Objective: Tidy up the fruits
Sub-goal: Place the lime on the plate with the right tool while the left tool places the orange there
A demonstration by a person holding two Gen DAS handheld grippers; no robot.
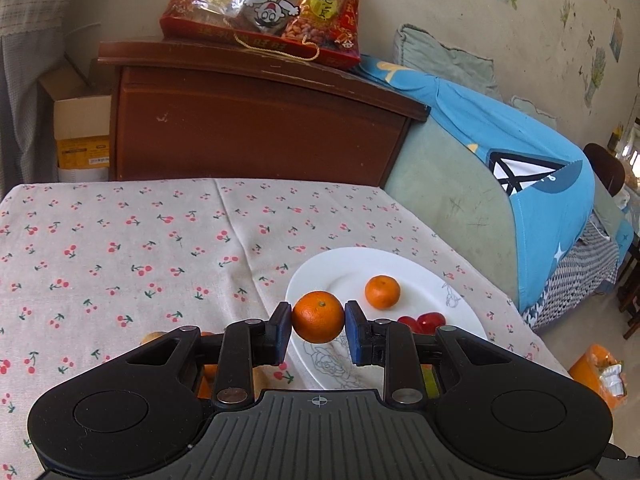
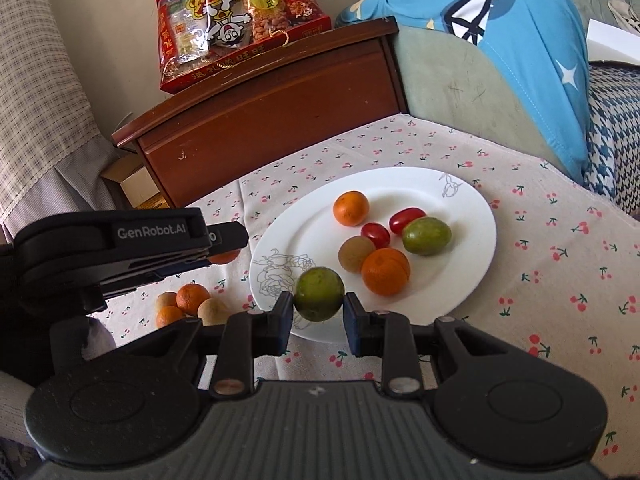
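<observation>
Left tongs clamped on a mandarin orange, held at lower centre of the left wrist view over the near rim of the white plate; right tongs clamped on a green fruit, held at lower centre of the right wrist view over the plate's near edge; plate rests on the cherry-print cloth of the desk; on the plate: two oranges, two cherry tomatoes, one green fruit, one brownish round fruit; loose pile of small fruits on the cloth at left of the plate; red snack bag on the wooden cabinet, upper centre.
</observation>
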